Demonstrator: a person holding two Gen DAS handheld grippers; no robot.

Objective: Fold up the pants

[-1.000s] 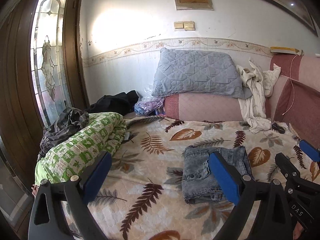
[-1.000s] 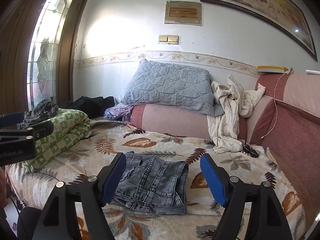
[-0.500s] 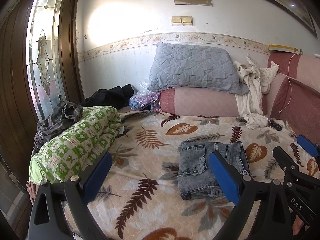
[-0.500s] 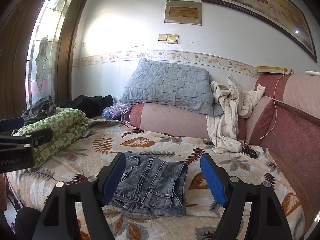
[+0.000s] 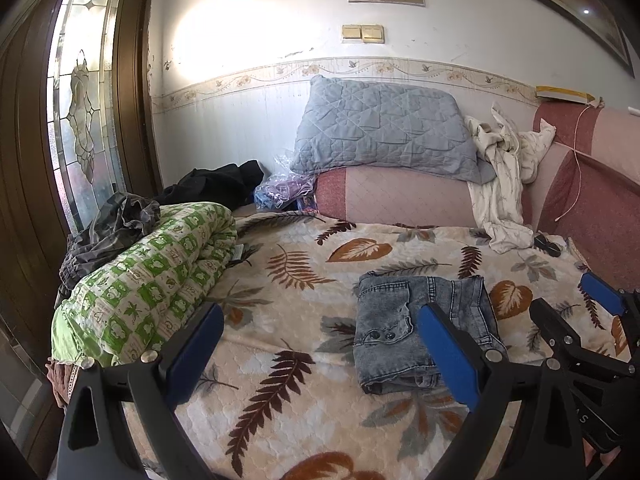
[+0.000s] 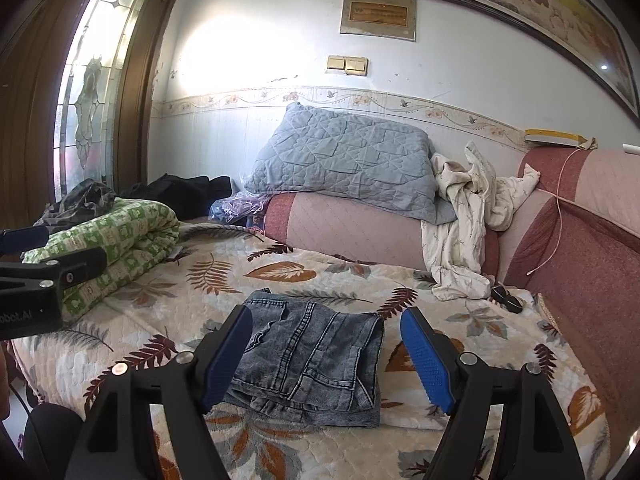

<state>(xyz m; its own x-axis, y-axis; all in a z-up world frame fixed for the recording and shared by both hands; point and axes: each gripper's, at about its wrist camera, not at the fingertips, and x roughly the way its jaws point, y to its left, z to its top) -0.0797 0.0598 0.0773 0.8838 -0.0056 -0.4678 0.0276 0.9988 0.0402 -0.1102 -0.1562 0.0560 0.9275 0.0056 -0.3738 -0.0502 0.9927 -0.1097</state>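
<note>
Pants, grey washed denim, are lying as a compact folded stack on the leaf-print bedspread, at about 5 o'clock in the left wrist view and dead centre, toward 6 o'clock, in the right. The left gripper is hovering with jaws wide apart, holding nothing; the right gripper is likewise spread and empty above the bundle. Judging by the neat layers, the folding is looking essentially finished, with perhaps only edge tidying remaining.

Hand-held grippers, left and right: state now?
Left hand-held gripper: open, holding nothing.
Right hand-held gripper: open, holding nothing; folded jeans lie on the bed beyond it.
</note>
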